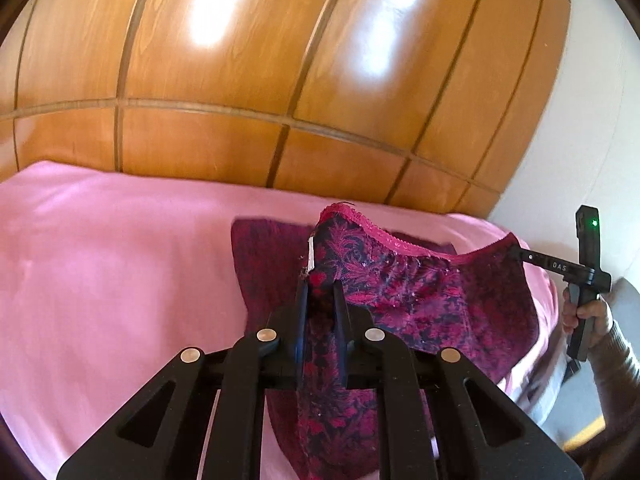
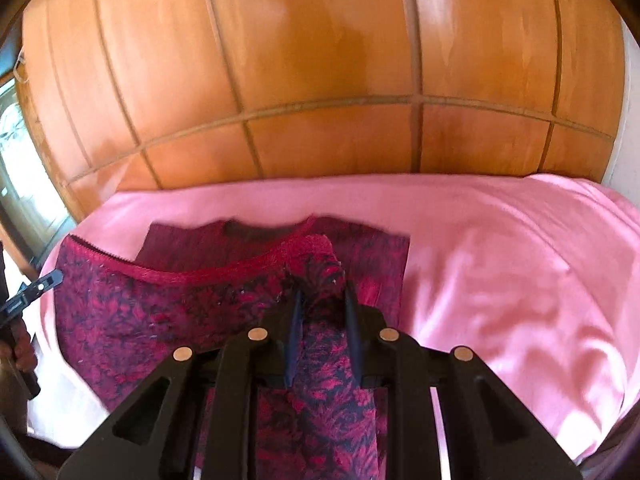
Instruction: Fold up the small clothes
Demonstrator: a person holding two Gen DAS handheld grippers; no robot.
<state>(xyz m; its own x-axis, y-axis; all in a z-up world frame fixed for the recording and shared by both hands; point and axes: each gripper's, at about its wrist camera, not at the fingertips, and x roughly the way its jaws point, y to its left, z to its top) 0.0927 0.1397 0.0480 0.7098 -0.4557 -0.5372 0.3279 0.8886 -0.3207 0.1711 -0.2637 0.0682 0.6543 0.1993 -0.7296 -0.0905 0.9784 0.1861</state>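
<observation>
A small garment [image 1: 404,280] of dark fabric with a red-pink floral print and a pink lace waistband hangs stretched between my two grippers above a pink sheet [image 1: 112,264]. My left gripper [image 1: 320,286] is shut on one end of its waistband. My right gripper [image 2: 322,296] is shut on the other end; it also shows in the left wrist view [image 1: 520,255]. The garment also fills the right wrist view [image 2: 160,312]. A folded maroon cloth [image 2: 368,256] lies flat on the sheet behind it.
The pink sheet [image 2: 500,280] covers a bed. A glossy wooden panelled wall [image 1: 280,80] stands right behind it. A white wall [image 1: 592,140] is at the right of the left wrist view. A window [image 2: 16,168] is at the far left of the right wrist view.
</observation>
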